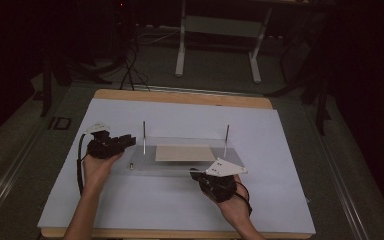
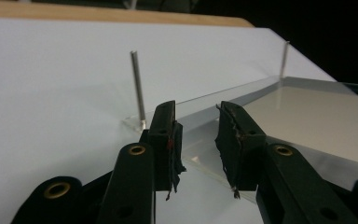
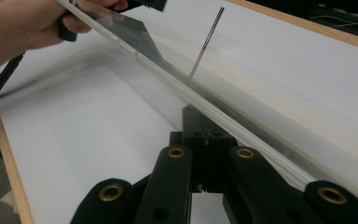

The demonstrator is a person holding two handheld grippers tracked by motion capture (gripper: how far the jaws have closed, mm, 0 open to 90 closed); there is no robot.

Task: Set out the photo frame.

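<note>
The clear acrylic plate [image 1: 180,160] lies in the middle of the high view on the white desk [image 1: 130,210], two thin metal rods [image 1: 144,137] standing upright from its far corners and a tan panel [image 1: 184,153] on top. It looks stiff, smooth and slippery, light but easy to scratch, so it is best pinched at its bare edges. The right tongs [image 1: 197,176], lower centre, are closed at its near edge. The left tongs [image 2: 196,135] stand partly open at its left end, gripping nothing.
</note>
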